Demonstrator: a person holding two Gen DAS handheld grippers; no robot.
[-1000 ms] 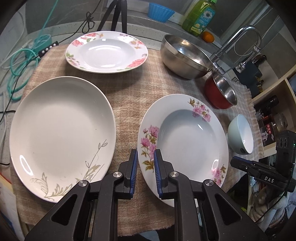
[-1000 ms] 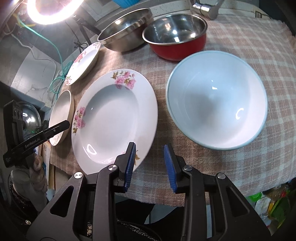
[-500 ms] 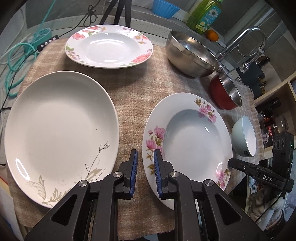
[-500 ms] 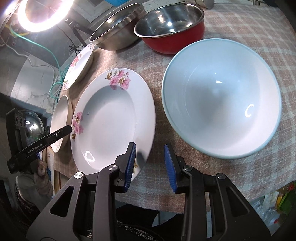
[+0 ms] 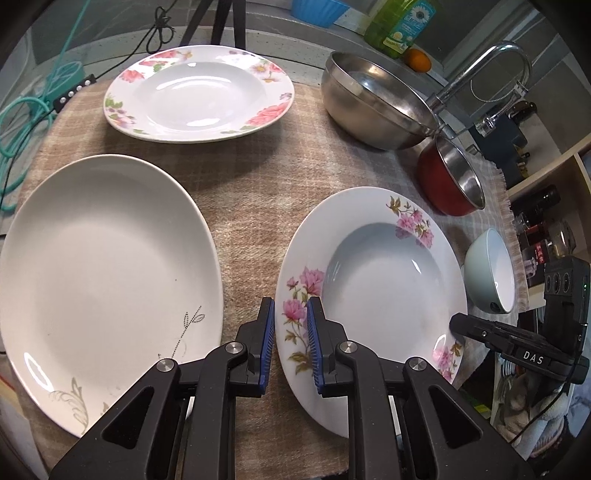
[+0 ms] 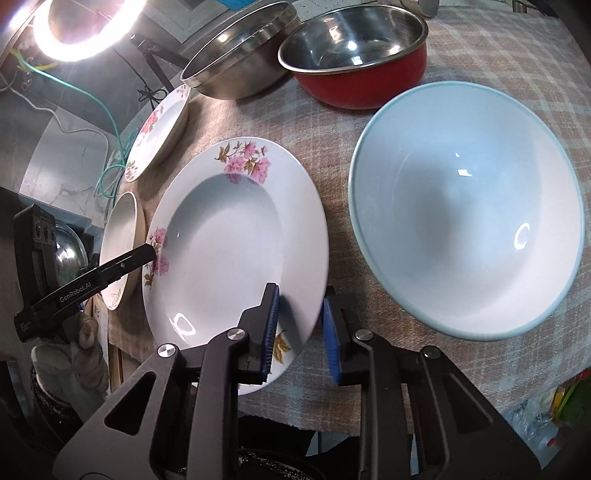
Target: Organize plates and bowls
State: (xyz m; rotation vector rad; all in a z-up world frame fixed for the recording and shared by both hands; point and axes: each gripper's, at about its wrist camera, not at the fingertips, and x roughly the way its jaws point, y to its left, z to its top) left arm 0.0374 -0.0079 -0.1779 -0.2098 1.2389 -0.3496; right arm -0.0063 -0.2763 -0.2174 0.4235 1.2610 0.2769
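Observation:
A deep white plate with pink flowers (image 5: 380, 280) (image 6: 229, 236) lies on the checked cloth (image 5: 258, 177). My left gripper (image 5: 290, 332) straddles its left rim with a narrow gap; the pads do not visibly press. My right gripper (image 6: 301, 328) straddles the near right rim, and its jaws are closing with the rim between them. A pale blue bowl (image 6: 469, 206) sits just right of the plate. An oval white plate (image 5: 103, 266) lies to the left and a second floral plate (image 5: 199, 92) at the far side.
A steel bowl (image 5: 369, 107) and a red bowl (image 5: 450, 184) stand at the back right beside a faucet (image 5: 480, 66). A soap bottle (image 5: 399, 26) and an orange (image 5: 417, 61) sit behind them. Green cables (image 5: 22, 122) hang at the left, and a ring light (image 6: 77, 26) glares there.
The right jaws have narrowed, and the deep plate's rim now sits between them instead of beside the left finger. The left gripper has crept slightly further over the rim, its gap unchanged.

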